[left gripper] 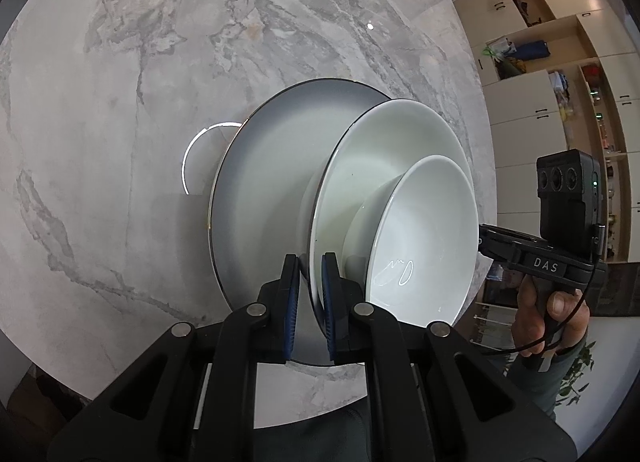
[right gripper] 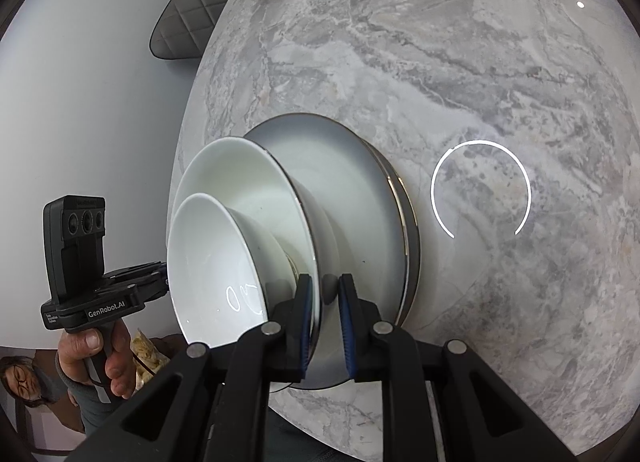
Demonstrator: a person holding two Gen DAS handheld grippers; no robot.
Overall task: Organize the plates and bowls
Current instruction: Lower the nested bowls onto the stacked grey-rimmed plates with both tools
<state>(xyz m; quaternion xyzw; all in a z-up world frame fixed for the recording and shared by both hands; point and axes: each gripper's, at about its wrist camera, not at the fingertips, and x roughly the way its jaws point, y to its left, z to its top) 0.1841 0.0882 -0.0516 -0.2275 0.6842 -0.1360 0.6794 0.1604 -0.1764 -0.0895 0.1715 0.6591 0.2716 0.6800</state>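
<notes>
Stacked dishes gripped from both sides over the marble table [left gripper: 120, 142].

Left wrist view: left gripper [left gripper: 311, 302] clamped on the near rim of the white plate [left gripper: 400, 134]; small white bowl [left gripper: 432, 230] nested inside, grey plate [left gripper: 280, 166] beneath, contact with the table hidden. Right wrist view: right gripper [right gripper: 325, 322] pinching the same plate's rim; left hand [right gripper: 96, 358] partly cut off.

Both grippers are angled downward: the left gripper [left gripper: 311, 294] is clamped on the plate [left gripper: 320, 190] rim, the right gripper [right gripper: 325, 320] likewise, opposite.
</notes>
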